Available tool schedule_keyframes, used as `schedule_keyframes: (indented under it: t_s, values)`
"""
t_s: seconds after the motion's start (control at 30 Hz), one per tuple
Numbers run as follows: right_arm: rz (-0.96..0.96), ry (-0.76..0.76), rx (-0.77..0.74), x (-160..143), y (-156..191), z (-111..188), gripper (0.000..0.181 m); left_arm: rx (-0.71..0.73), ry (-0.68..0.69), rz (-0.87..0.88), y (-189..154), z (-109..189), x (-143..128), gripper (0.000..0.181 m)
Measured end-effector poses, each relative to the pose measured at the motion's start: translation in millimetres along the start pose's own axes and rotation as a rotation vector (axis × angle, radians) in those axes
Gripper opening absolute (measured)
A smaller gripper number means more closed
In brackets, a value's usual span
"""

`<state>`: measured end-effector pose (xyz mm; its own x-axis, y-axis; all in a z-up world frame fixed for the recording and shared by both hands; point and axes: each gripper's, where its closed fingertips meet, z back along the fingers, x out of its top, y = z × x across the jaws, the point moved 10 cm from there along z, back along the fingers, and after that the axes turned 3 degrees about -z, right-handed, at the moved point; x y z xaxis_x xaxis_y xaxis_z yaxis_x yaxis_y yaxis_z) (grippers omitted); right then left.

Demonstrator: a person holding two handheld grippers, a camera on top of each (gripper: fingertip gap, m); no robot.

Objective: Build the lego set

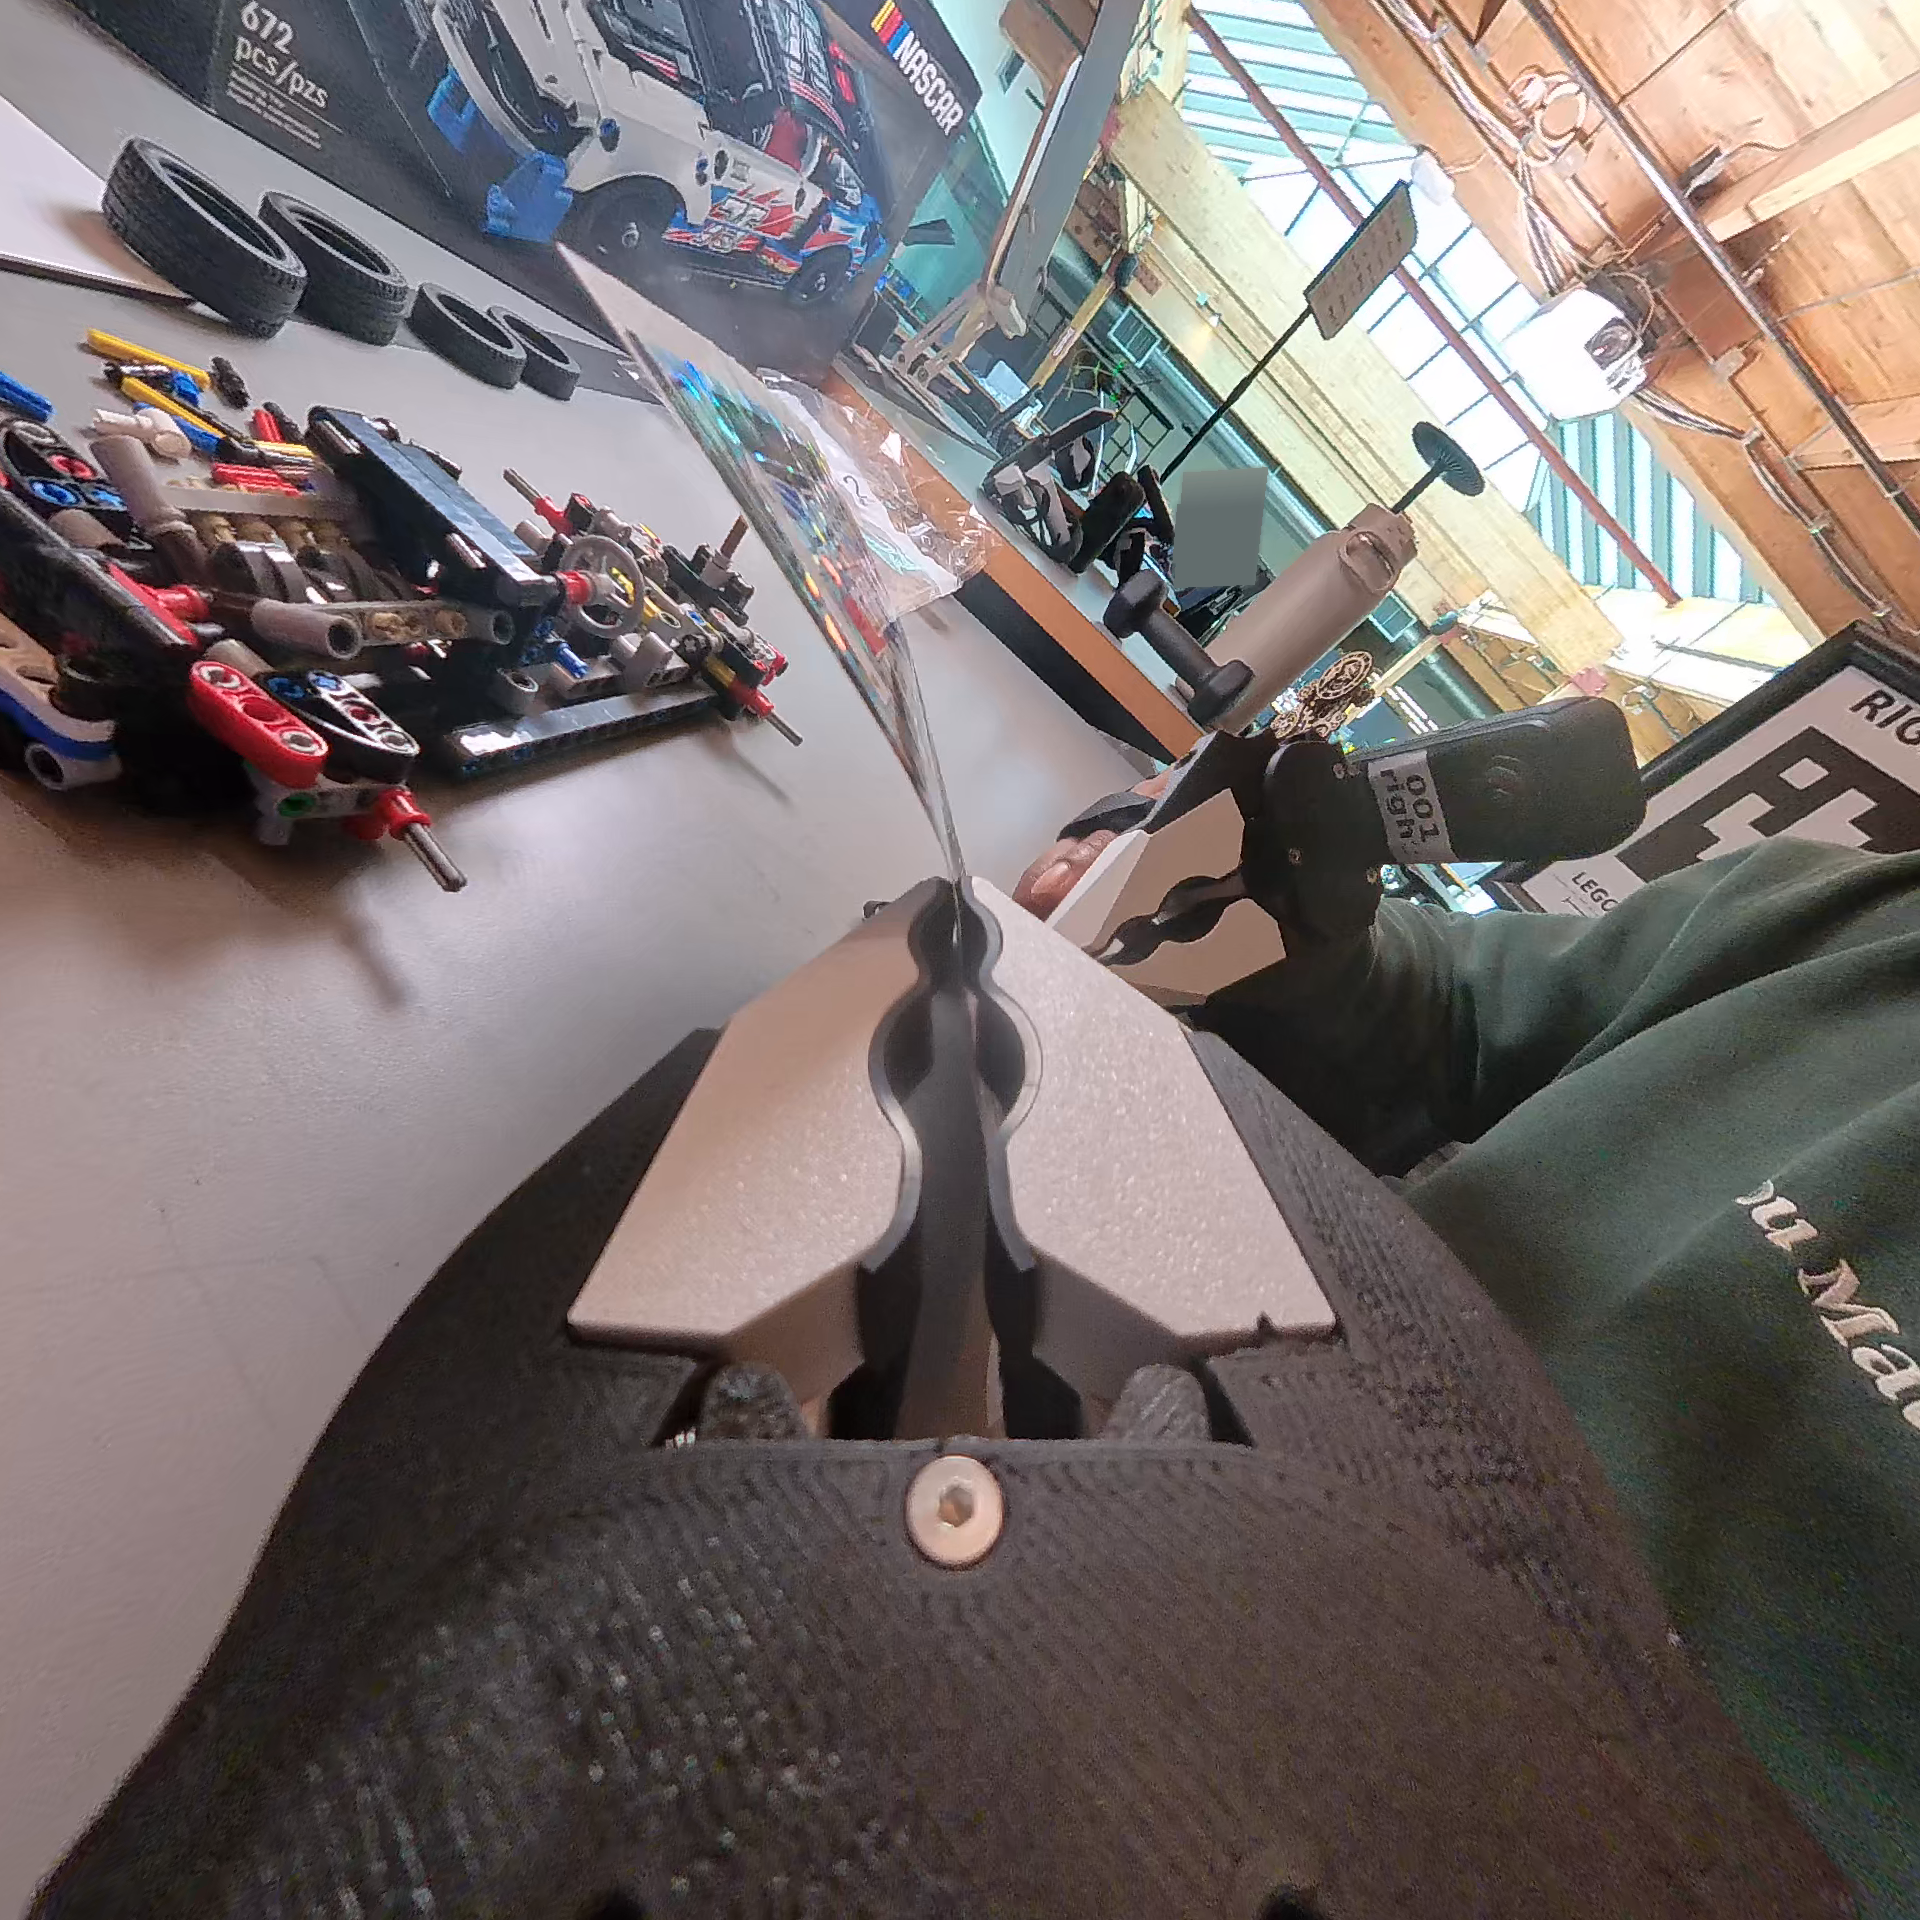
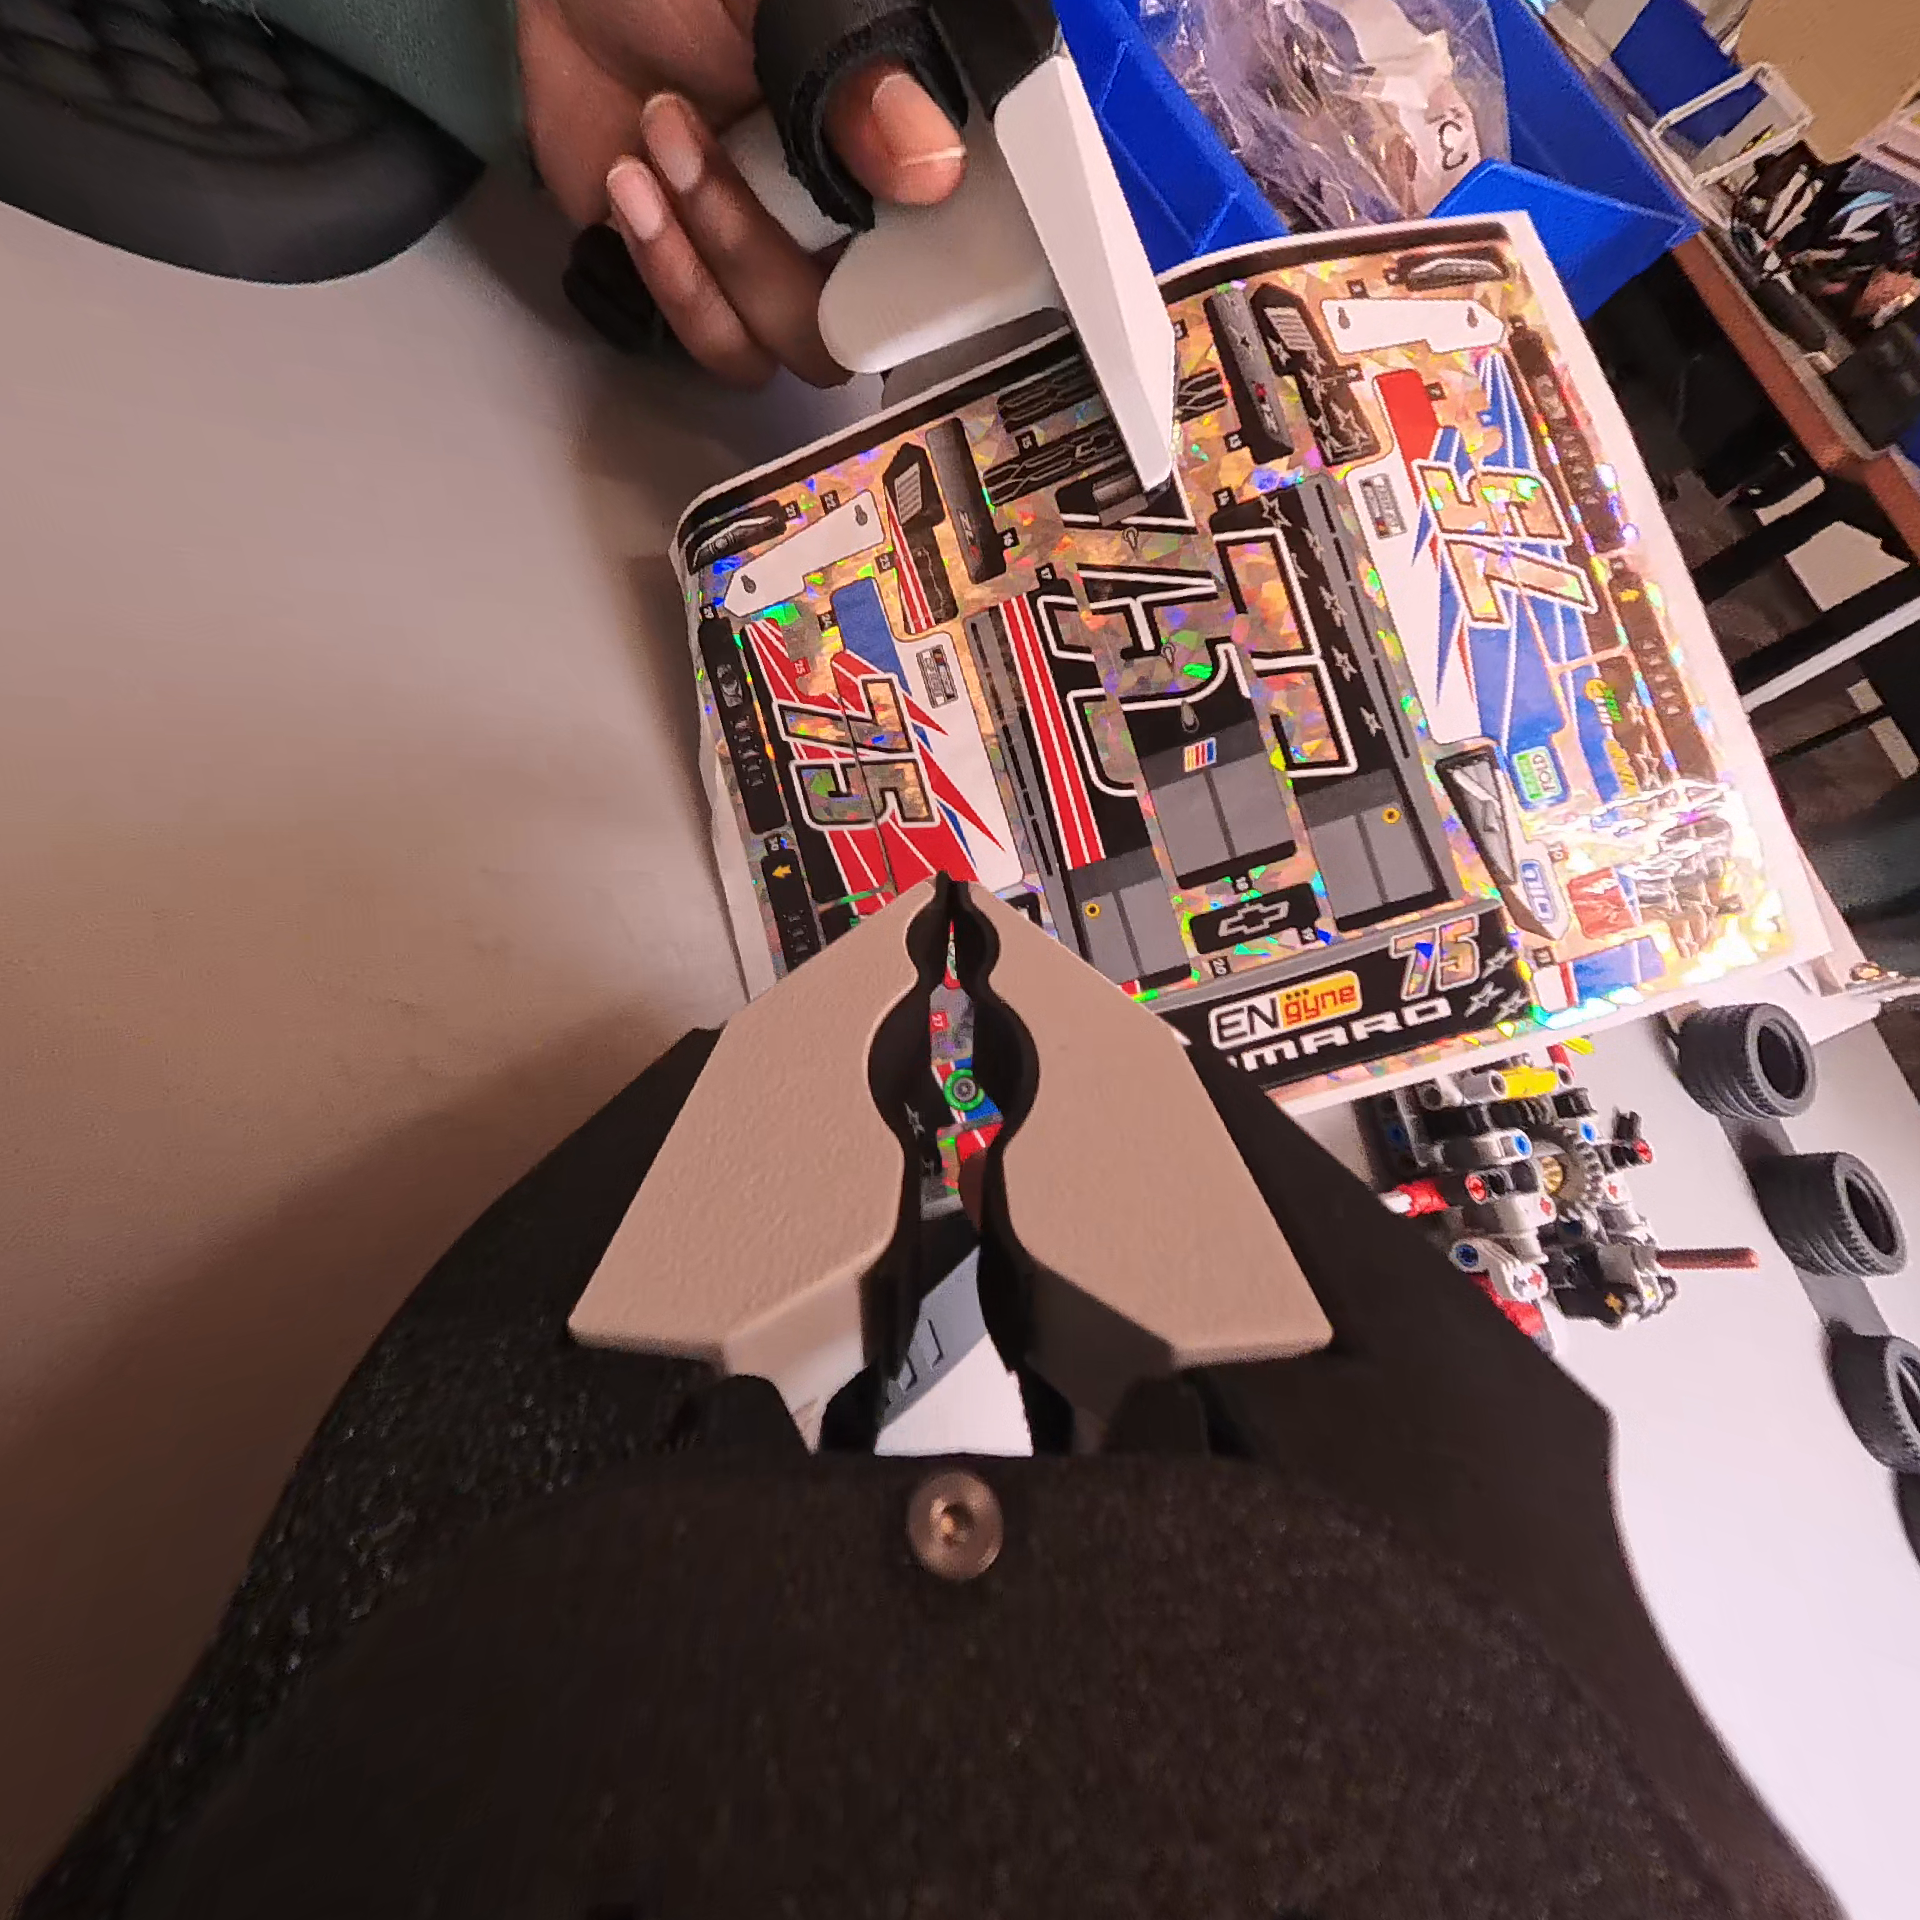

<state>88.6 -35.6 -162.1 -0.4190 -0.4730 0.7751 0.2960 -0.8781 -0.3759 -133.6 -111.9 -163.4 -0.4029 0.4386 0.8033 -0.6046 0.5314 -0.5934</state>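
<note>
**Both grippers on the sticker sheet**

On my left, the half-built lego chassis (image 1: 343, 623) lies on the grey table (image 1: 312, 1091), with four black tyres (image 1: 260, 260) beyond it in front of the set's box (image 1: 582, 114). My left gripper (image 1: 954, 896) has its fingers pressed together on the edge of the holographic sticker sheet (image 2: 1247, 707), holding it raised above the table. My right gripper (image 2: 948, 894) sits over the sheet's near corner, tips nearly together; whether it pinches the sheet, I cannot tell.
</note>
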Motion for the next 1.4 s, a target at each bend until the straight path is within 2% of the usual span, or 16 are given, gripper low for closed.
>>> schedule_keyframes:
  t_s: [0.6, 1.07, 1.23, 1.4]
  values:
    - [-0.042, -0.064, -0.138, 2, -14, 6, 0.0, -0.056, -0.008, 0.038, -1, -1, -1, 0.001]
    - [-0.045, -0.107, -0.154, 6, -16, 12, 0.0, -0.21, -0.062, 0.136, -4, 1, 2, 0.023]
    - [-0.056, -0.118, -0.166, 5, -19, 15, 0.0, -0.225, -0.068, 0.146, -3, 1, 2, 0.022]
    - [-0.127, -0.13, -0.167, -1, -27, 18, 0.0, -0.215, -0.073, 0.135, -3, 2, 2, 0.005]
